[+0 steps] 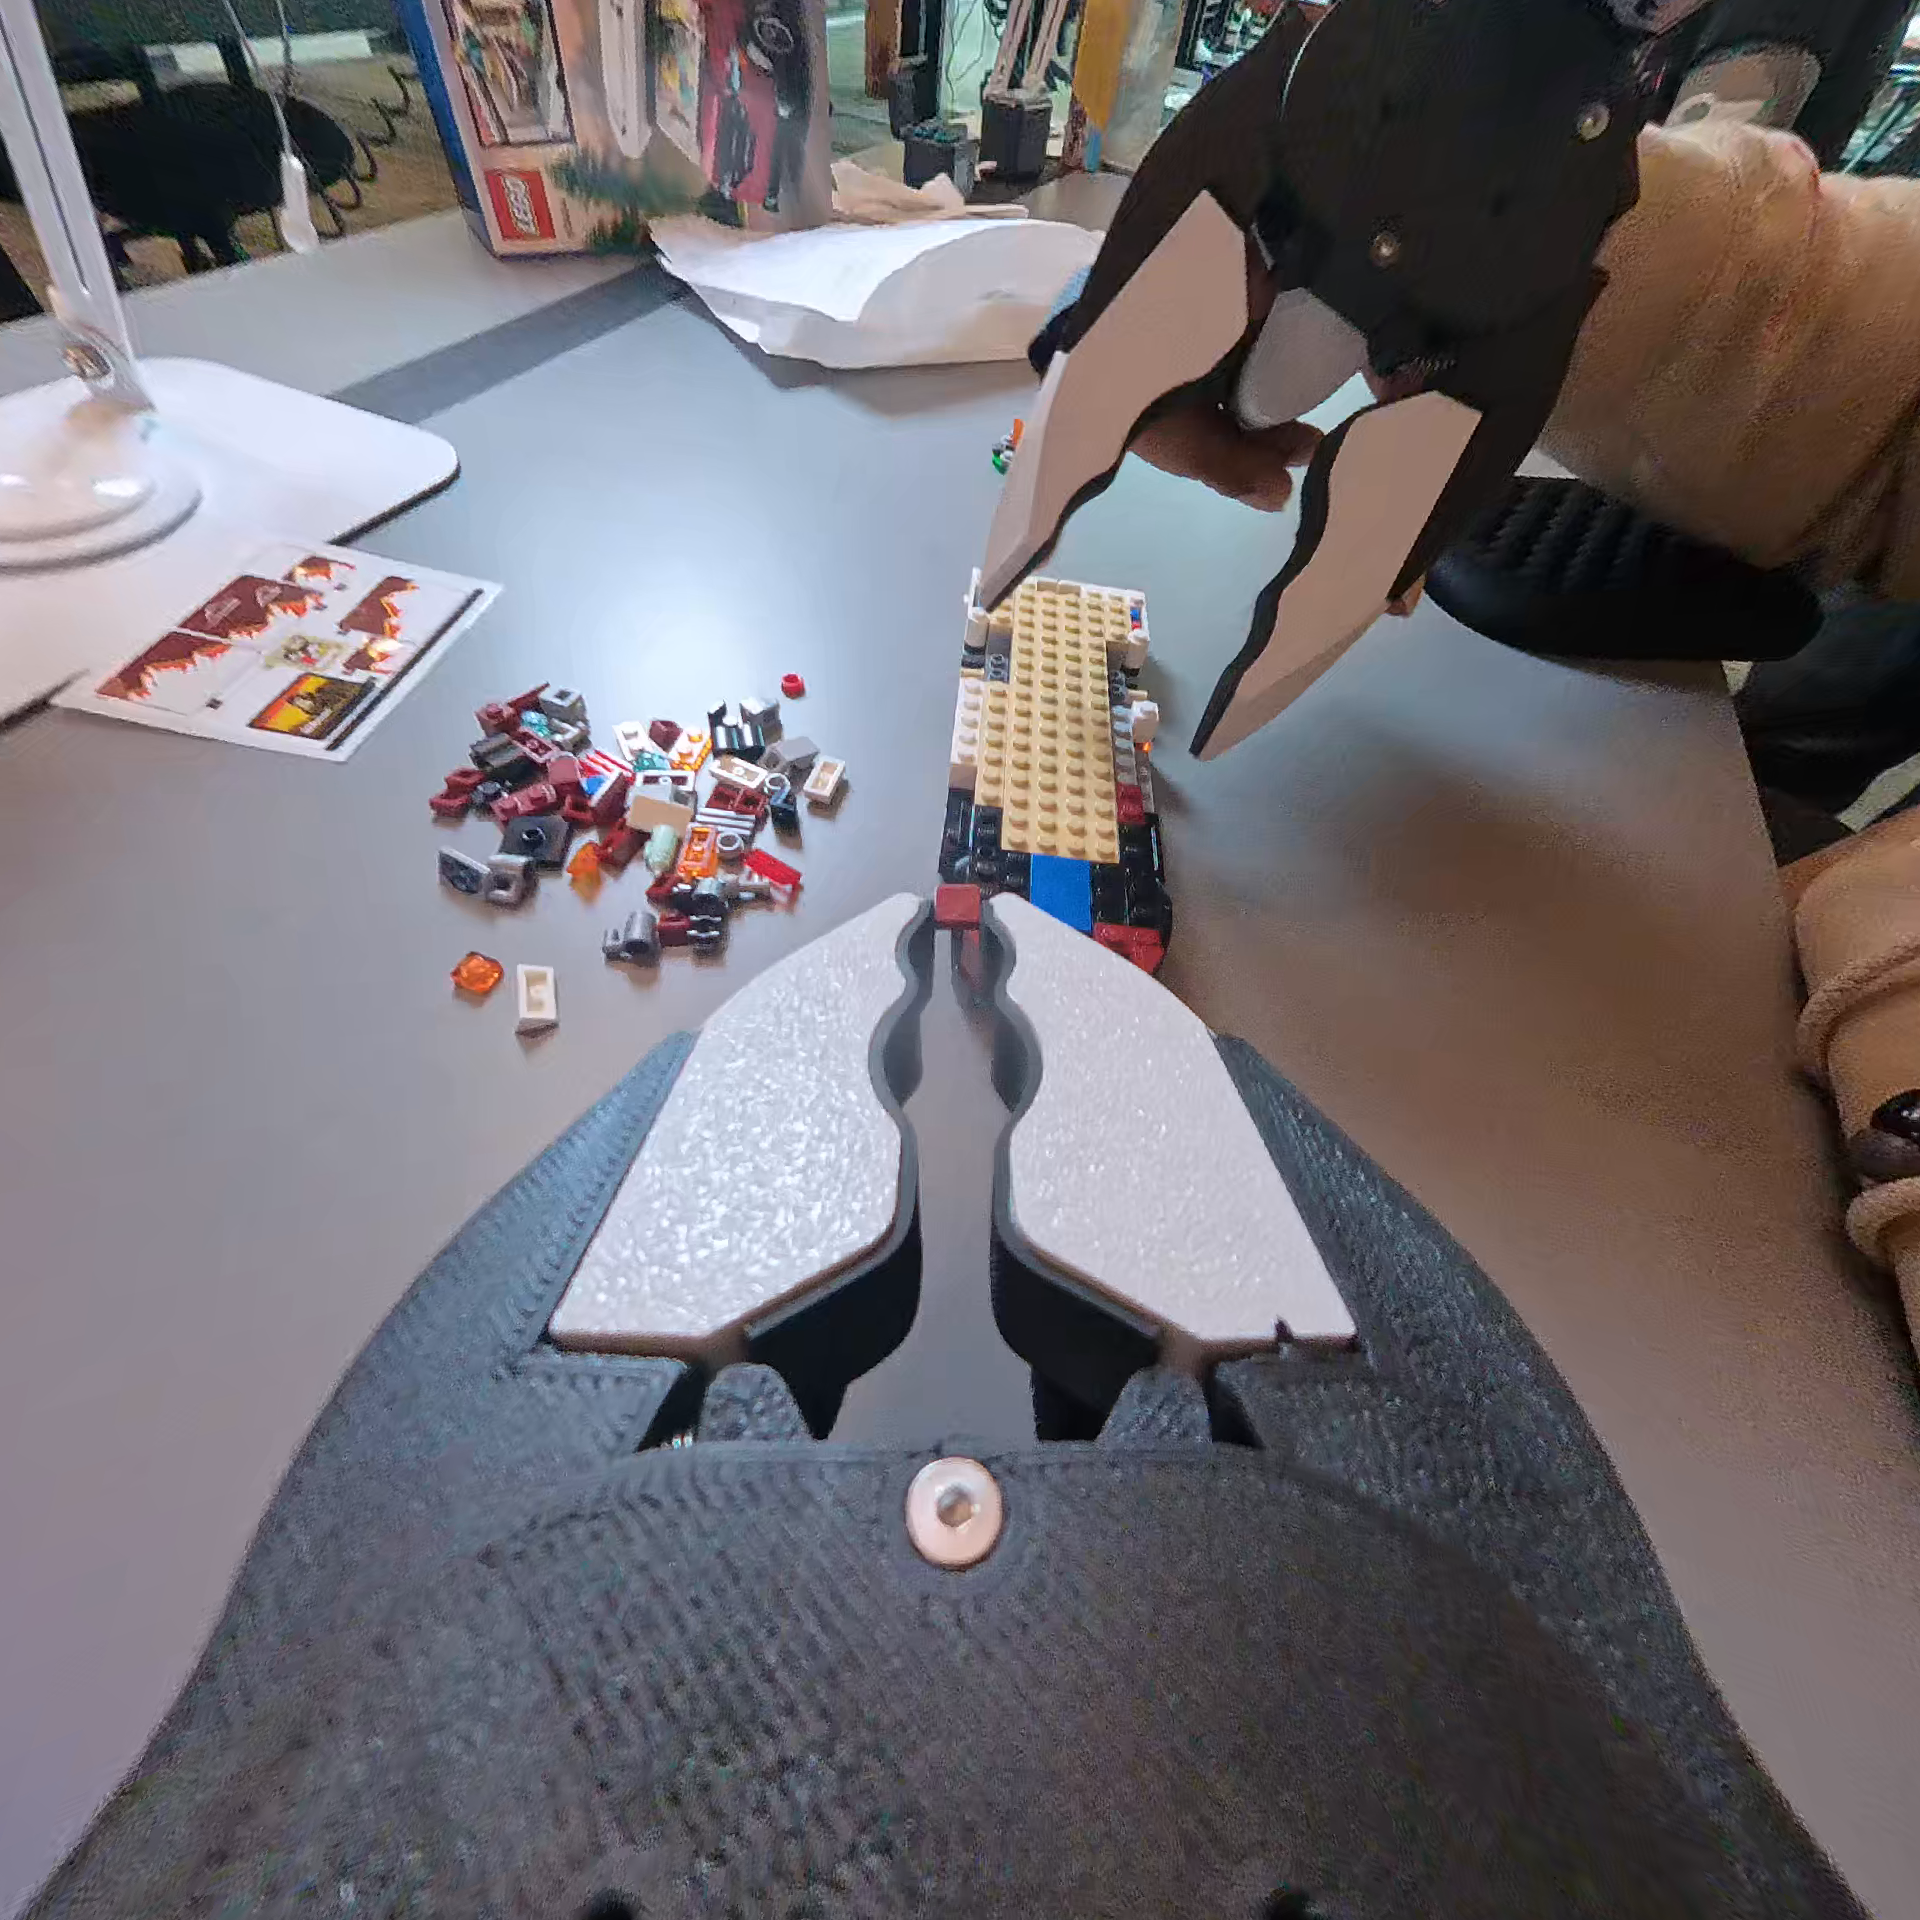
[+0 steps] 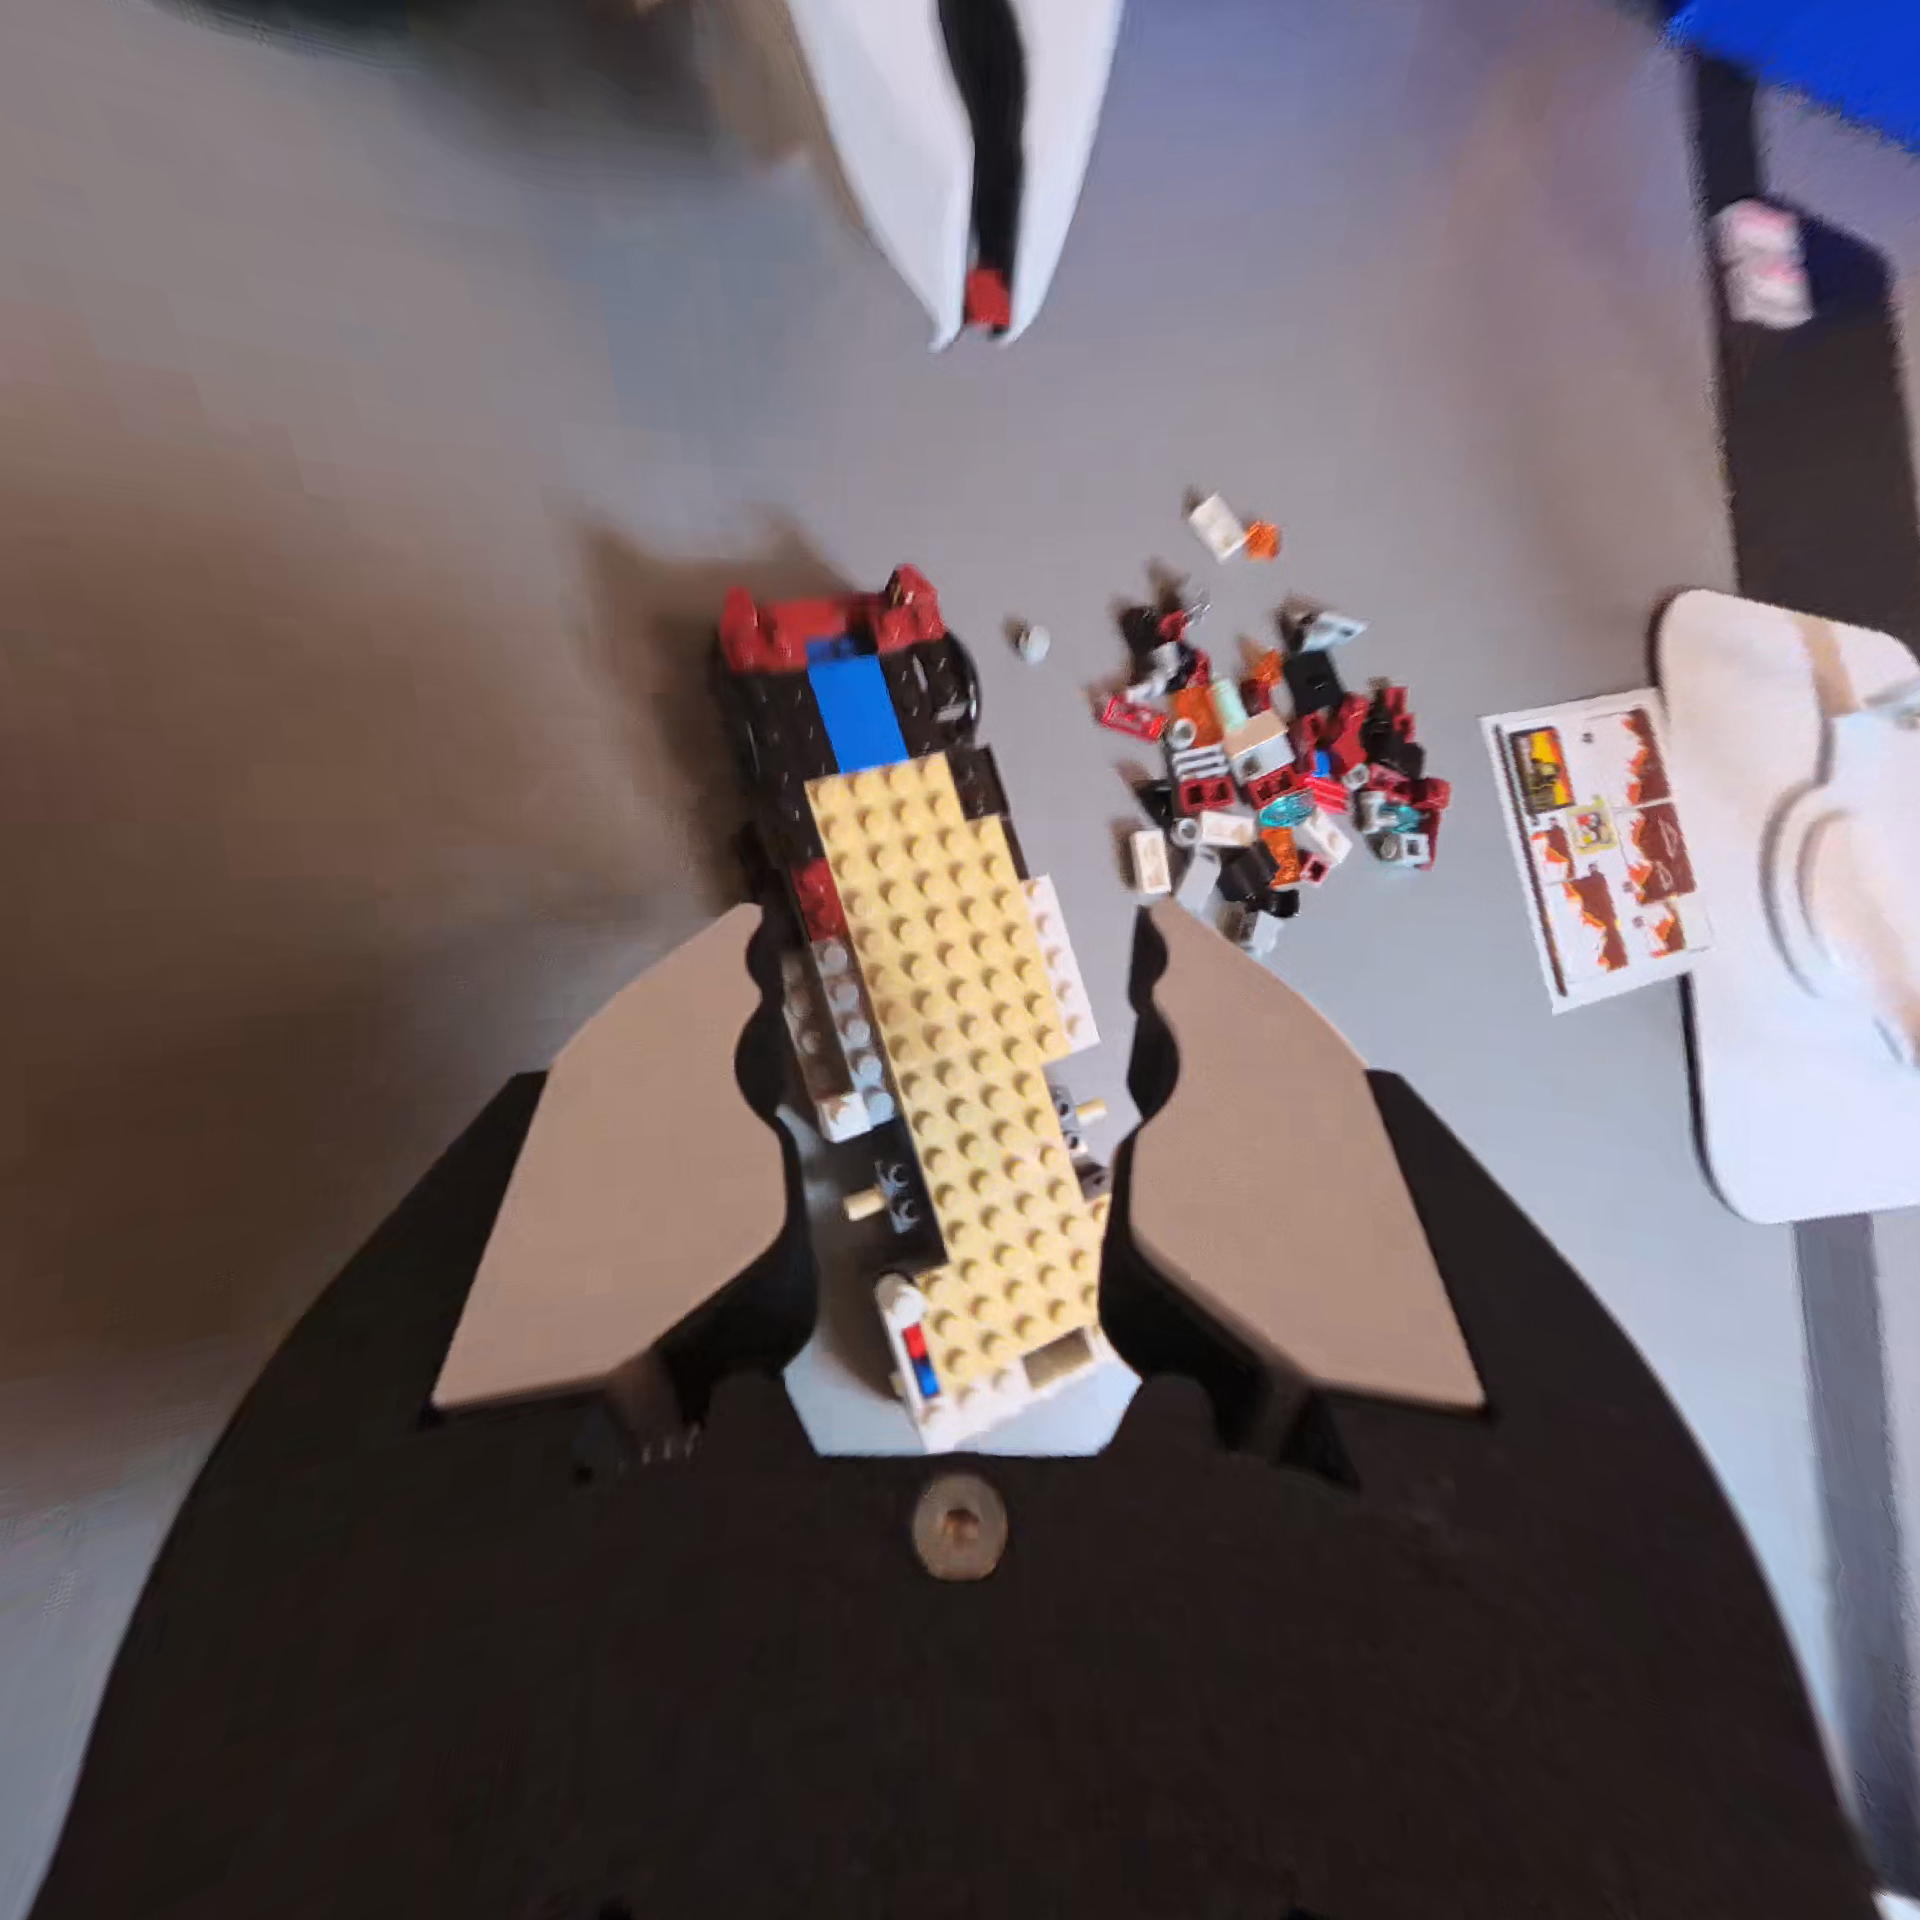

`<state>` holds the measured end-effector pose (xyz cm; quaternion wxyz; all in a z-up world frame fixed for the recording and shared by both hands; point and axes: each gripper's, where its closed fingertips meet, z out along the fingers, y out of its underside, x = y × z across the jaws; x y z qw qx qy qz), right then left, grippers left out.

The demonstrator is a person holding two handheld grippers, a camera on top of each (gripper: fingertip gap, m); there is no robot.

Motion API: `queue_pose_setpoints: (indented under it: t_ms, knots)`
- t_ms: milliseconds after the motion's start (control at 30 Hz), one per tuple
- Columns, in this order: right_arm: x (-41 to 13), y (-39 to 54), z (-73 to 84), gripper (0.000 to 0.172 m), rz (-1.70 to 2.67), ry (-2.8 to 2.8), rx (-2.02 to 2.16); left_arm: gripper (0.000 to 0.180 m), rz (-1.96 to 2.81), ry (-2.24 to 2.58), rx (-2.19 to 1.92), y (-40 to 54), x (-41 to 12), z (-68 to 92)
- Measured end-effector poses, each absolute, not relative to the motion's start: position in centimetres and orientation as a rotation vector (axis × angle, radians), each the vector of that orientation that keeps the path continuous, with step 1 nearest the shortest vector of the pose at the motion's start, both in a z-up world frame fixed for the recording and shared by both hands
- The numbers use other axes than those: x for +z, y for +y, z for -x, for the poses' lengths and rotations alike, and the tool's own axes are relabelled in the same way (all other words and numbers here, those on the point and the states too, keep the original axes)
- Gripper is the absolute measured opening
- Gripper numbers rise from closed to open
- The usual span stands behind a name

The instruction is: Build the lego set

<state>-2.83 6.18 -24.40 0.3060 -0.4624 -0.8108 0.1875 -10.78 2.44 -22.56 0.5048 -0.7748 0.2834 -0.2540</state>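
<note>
My left gripper (image 1: 958, 920) is shut on a small dark red brick (image 1: 958, 904), held just short of the near end of a long brick model (image 1: 1049, 748). The model has a tan studded top, a blue tile, and black and dark red ends, and lies on the grey table (image 1: 1455, 987). The right wrist view shows the left gripper (image 2: 982, 312) with the same red brick (image 2: 984, 291) between its tips. My right gripper (image 2: 951, 914) is open and straddles the model (image 2: 935, 935), with a gap at its right finger. In the left wrist view the right gripper (image 1: 1107, 665) hovers at the model's far end.
A pile of small loose pieces (image 1: 634, 800) lies left of the model, also seen in the right wrist view (image 2: 1278, 779). A sticker sheet (image 1: 281, 655), a white lamp base (image 1: 156, 468), a toy box (image 1: 623, 114) and a white paper bag (image 1: 894, 291) lie farther back. A tan sleeve (image 1: 1745, 343) is at right. Some 10 cm of space lies between my two pairs of fingers.
</note>
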Motion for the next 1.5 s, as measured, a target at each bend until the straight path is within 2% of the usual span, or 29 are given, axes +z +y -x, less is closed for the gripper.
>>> queue_pose_setpoints:
  t_ms: [167,300,567,1333,1500]
  knots:
    - [-27.4,5.9,3.6,0.076,1.164,-2.460,0.363,0.008,1.921,0.694,-0.591,2.5,-23.8,10.9]
    - [-28.5,6.1,3.4,0.069,1.132,-2.612,0.301,0.008,1.934,0.727,-0.572,2.3,-24.2,10.8]
    - [-28.6,7.5,1.5,0.068,0.933,-2.800,0.115,0.008,1.966,0.753,-0.586,2.2,-25.0,10.7]
    - [-28.0,6.8,1.4,0.067,1.024,-2.675,0.207,0.008,2.021,0.874,-0.506,1.6,-26.9,10.1]
    - [-26.4,5.1,2.0,0.069,1.092,-2.643,0.383,0.008,2.018,0.878,-0.493,1.6,-26.9,10.1]
